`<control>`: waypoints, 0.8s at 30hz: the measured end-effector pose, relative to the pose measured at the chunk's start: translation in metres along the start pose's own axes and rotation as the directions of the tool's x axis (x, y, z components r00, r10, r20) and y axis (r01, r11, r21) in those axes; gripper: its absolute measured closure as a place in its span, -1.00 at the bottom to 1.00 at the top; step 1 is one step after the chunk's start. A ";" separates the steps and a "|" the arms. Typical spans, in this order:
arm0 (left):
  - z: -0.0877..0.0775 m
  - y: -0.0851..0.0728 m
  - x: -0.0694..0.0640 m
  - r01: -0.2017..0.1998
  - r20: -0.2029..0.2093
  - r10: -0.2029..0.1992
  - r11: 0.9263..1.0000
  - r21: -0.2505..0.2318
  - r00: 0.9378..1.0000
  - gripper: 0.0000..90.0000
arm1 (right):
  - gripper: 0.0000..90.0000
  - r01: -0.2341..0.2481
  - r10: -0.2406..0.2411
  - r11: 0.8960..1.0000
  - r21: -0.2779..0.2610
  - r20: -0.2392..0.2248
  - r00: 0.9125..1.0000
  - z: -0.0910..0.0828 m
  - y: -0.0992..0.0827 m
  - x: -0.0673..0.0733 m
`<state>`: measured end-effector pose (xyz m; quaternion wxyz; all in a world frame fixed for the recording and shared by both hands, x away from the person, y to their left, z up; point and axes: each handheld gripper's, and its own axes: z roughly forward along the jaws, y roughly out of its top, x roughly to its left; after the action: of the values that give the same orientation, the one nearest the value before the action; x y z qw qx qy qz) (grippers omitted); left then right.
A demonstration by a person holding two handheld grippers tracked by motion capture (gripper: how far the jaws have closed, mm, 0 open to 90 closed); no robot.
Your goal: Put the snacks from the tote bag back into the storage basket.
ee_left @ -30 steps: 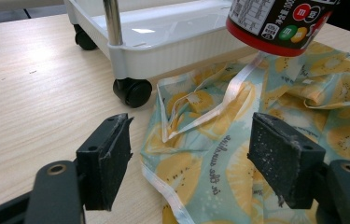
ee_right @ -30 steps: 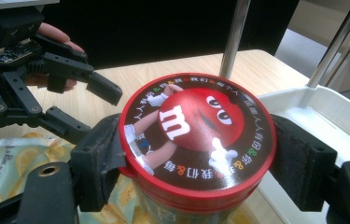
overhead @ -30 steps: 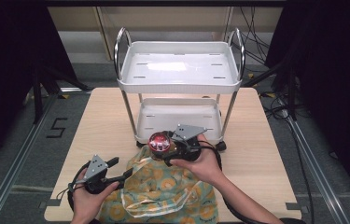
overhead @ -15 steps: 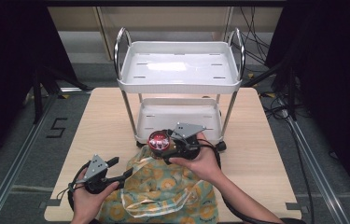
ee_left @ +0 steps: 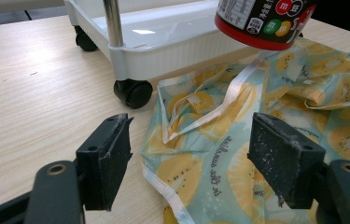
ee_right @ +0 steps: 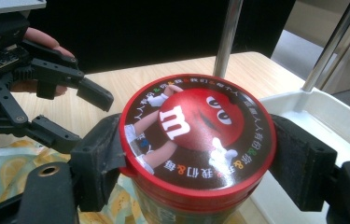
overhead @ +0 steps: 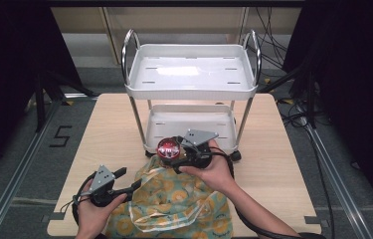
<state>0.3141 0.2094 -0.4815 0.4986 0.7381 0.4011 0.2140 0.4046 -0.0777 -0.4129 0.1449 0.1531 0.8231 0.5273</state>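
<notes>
Currently the right tongs (overhead: 174, 152) grip a candy jar (overhead: 168, 148) with a red lid, one jaw on each side of the lid rim. The jar is held above the near edge of the fruit-print bag (overhead: 171, 206), just beside the lower tray of the white cart (overhead: 189, 74). The left tongs (overhead: 127, 181) stand wide, jaws apart over the bag's left edge, gripping nothing. Bag and cart rest on the wooden worktop (overhead: 278, 164).

Red-lidded candy jar (ee_right: 196, 135) with a cartoon figure; pale green bag (overhead: 174, 209) patterned with yellow fruit slices beside it; white cart (overhead: 191, 74); light wood worktop (overhead: 109, 129).
</notes>
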 end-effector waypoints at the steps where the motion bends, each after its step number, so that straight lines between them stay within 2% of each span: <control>1: 0.000 0.000 0.000 -0.001 0.001 0.001 1.000 -0.001 1.000 -0.36 | -0.42 -0.009 0.009 1.000 0.001 -0.011 1.000 0.001 0.000 0.000; 3: 0.000 0.000 0.000 -0.003 0.001 0.003 1.000 0.000 1.000 -0.36 | -0.42 -0.012 0.012 1.000 0.002 -0.009 1.000 0.001 0.000 0.000; 4: 0.000 0.000 0.000 -0.001 0.002 0.001 1.000 0.000 1.000 -0.36 | -0.42 0.020 -0.020 1.000 -0.001 -0.006 1.000 0.001 0.001 -0.002; 5: 0.000 0.000 0.000 -0.001 0.002 0.001 1.000 0.000 1.000 -0.36 | -0.42 -0.005 0.005 1.000 0.006 -0.014 1.000 0.000 0.001 -0.001; 11: 0.000 0.000 0.000 -0.002 0.000 0.002 1.000 0.000 1.000 -0.36 | -0.42 -0.010 0.010 1.000 -0.002 -0.004 1.000 0.002 0.002 -0.001; 12: 0.000 0.000 0.000 -0.001 -0.001 0.001 1.000 0.000 1.000 -0.36 | -0.42 0.036 -0.035 0.999 -0.016 0.009 0.999 0.002 0.003 -0.005; 13: 0.000 0.000 0.000 -0.001 0.000 0.001 1.000 -0.003 1.000 -0.36 | -0.42 -0.012 0.012 1.000 -0.013 0.014 1.000 0.002 0.003 -0.002; 14: 0.000 0.000 0.000 -0.001 0.000 0.001 1.000 -0.003 1.000 -0.36 | -0.42 -0.006 0.006 1.000 -0.003 -0.006 1.000 0.002 0.003 -0.003; 20: -0.001 0.000 0.000 -0.007 -0.004 0.007 1.000 0.000 1.000 -0.36 | -0.42 -0.019 0.019 1.000 -0.004 0.011 1.000 0.003 0.004 -0.003; 22: -0.001 0.001 0.000 -0.007 -0.005 0.007 1.000 -0.001 1.000 -0.36 | -0.42 -0.010 0.010 1.000 -0.009 0.005 1.000 0.004 0.005 -0.004; 23: -0.001 0.000 -0.001 0.012 -0.007 -0.012 1.000 -0.004 1.000 -0.36 | -0.42 -0.002 0.002 1.000 -0.010 0.002 1.000 0.004 0.005 -0.005; 24: -0.001 0.000 0.000 0.012 -0.007 -0.012 1.000 -0.005 1.000 -0.36 | -0.42 -0.011 0.011 1.000 -0.007 0.000 1.000 0.004 0.005 -0.005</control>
<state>0.3134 0.2095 -0.4809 0.5004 0.7337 0.4067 0.2143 0.4111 -0.0740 -0.4092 0.1428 0.1570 0.8203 0.5311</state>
